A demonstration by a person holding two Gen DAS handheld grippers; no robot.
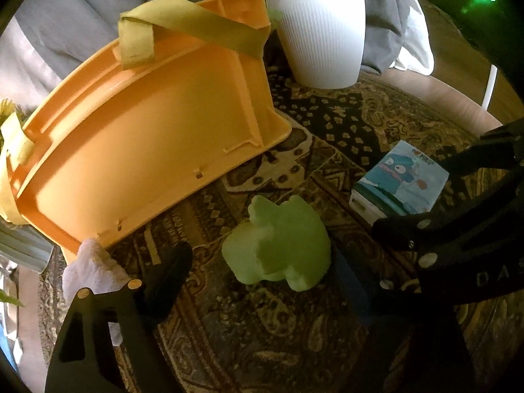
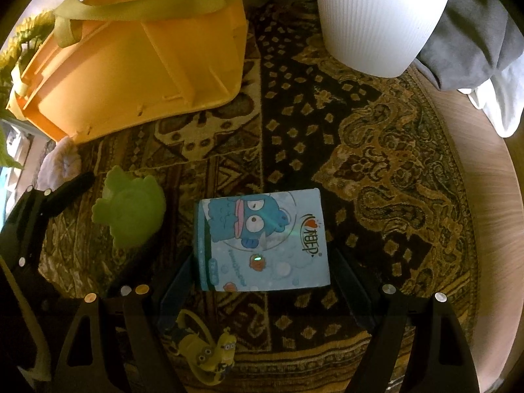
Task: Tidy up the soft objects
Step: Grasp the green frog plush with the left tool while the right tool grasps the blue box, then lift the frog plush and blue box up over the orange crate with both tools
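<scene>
Both grippers open: left gripper [image 1: 262, 262] round green toy [image 1: 278, 245], right gripper [image 2: 262, 271] round tissue pack [image 2: 262, 239].

Both wrist views close, angled down at rug [image 1: 262, 327]; share green toy [image 1: 278, 245].
</scene>
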